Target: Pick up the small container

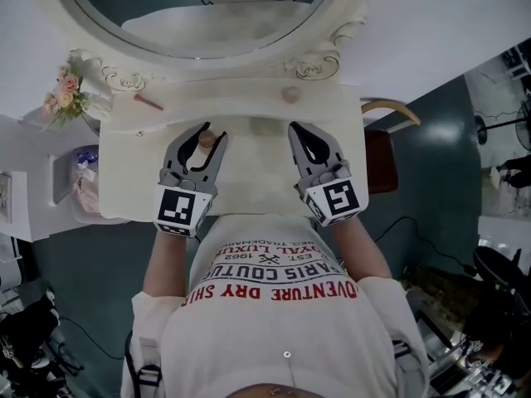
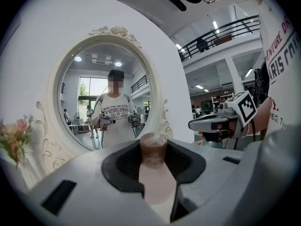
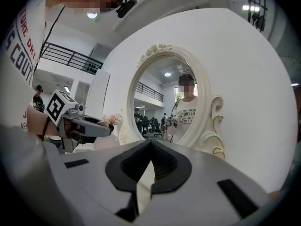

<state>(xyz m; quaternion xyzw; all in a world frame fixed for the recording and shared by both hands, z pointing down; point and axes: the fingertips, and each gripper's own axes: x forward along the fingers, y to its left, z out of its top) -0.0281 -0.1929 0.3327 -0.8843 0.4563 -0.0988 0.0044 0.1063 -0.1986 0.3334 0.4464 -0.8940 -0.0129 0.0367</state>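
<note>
The small container [image 1: 205,142], a pale pink bottle with a brown cap [image 2: 153,149], stands upright between the jaws of my left gripper [image 1: 211,133], which is shut on it above the left half of the cream dressing table [image 1: 249,106]. In the left gripper view the pink body [image 2: 157,185] fills the gap between the dark pads. My right gripper [image 1: 298,129] hovers over the table's right half, jaws shut with nothing between them; in its own view the fingertips [image 3: 150,142] meet.
An oval mirror [image 1: 199,7] in an ornate cream frame rises behind the table. A bunch of pink flowers [image 1: 65,94] stands at the table's left corner, with a pink stick-like item [image 1: 149,102] and a round knob [image 1: 290,94] nearby. A chair [image 1: 380,160] stands right, a shelf [image 1: 79,181] left.
</note>
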